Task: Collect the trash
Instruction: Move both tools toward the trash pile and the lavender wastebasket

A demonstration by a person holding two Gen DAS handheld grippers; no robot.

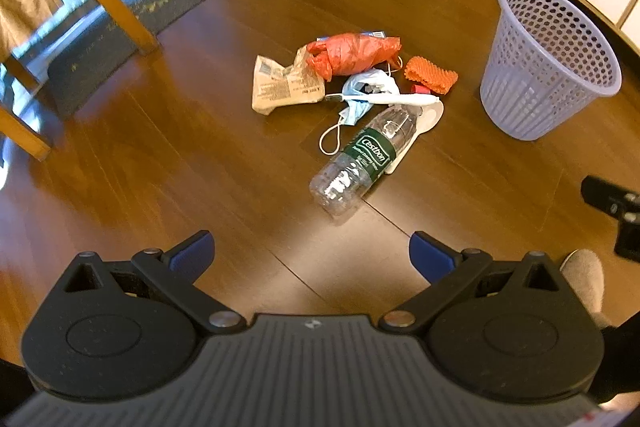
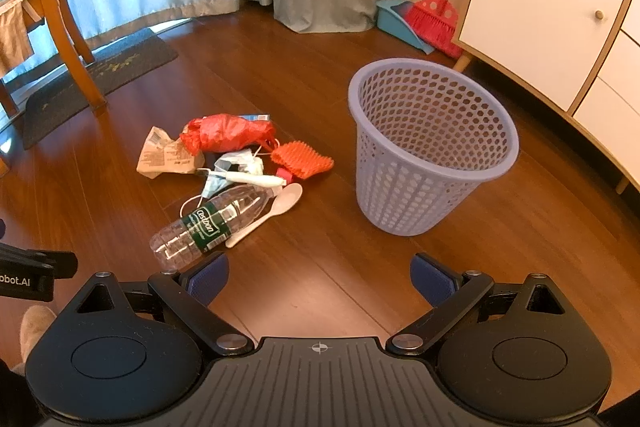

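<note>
Glossy wooden floor point(image 2: 320, 267) carries one crushed clear bottle point(image 2: 212, 223), one white spoon point(image 2: 276, 207) and crinkled wrappers left of one perforated lilac basket point(image 2: 432, 147), both grippers' point(image 1: 310, 255) point(image 2: 320, 279) jaws wide, empty.

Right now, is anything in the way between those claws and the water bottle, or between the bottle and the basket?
Nothing visible. Bare floor lies between both open claws, left claw and right claw, and the bottle. The stretch from the bottle to the basket is also bare.
</note>
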